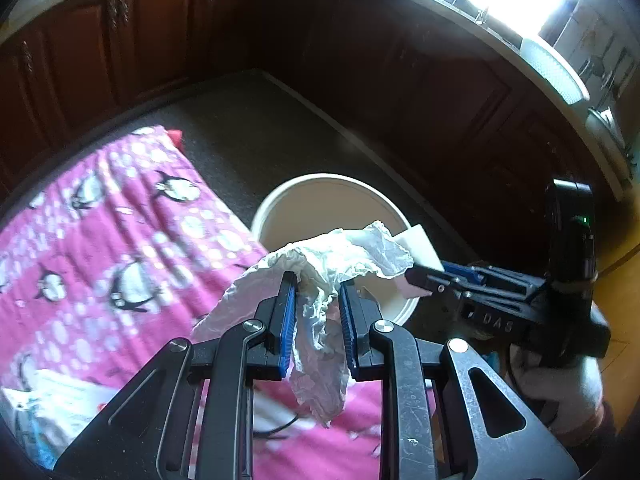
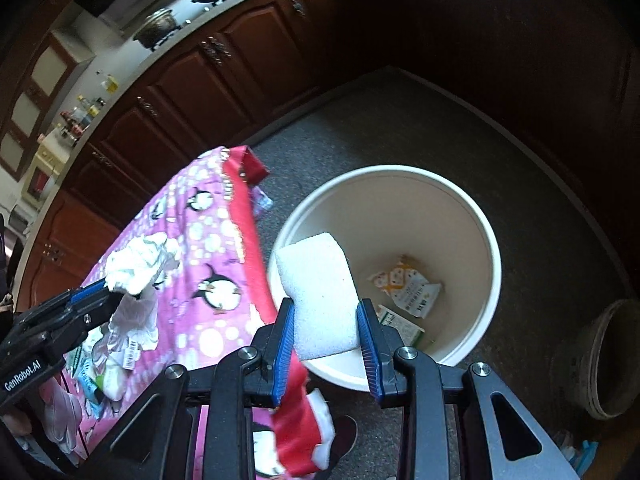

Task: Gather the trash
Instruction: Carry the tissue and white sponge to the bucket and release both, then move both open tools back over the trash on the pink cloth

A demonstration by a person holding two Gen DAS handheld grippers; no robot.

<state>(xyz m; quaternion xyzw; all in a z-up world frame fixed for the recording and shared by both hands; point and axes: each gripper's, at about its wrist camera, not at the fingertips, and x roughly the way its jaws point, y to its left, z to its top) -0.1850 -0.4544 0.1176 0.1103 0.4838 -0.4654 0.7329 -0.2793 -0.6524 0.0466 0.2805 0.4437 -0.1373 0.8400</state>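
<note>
The left gripper [image 1: 318, 280] is closed almost fully on a crumpled white paper [image 1: 320, 264], its blue pads pinching the middle of the wad so that one loose end hangs down between the fingers and the rest billows out above and to both sides of the tips. In the left wrist view this paper sits in front of the near rim of a round white bucket [image 1: 280, 200] that stands on the dark speckled floor [image 1: 248, 136], just beside the edge of a table covered with a pink penguin-print cloth [image 1: 100, 220]. The right gripper [image 2: 326, 306] is partly closed on a white foam block [image 2: 320, 292], which fills the gap between its two blue pads and sticks out beyond the fingertips, tilted slightly. Seen from the right wrist, the block lies over the near left part of the bucket's rim, with the bucket's open mouth beyond it. Inside the bucket, on its bottom, lie a yellow-and-white printed packet [image 2: 404, 284] and a small green-edged carton [image 2: 400, 322], the carton partly hidden behind the right finger. The two grippers are near each other, the left one over the table's edge and the right one over the bucket's side. More wrappers and a labelled white bag [image 2: 120, 344] lie on the cloth beneath the left gripper. Dark wooden kitchen cabinets [image 2: 180, 92] run along behind.
</note>
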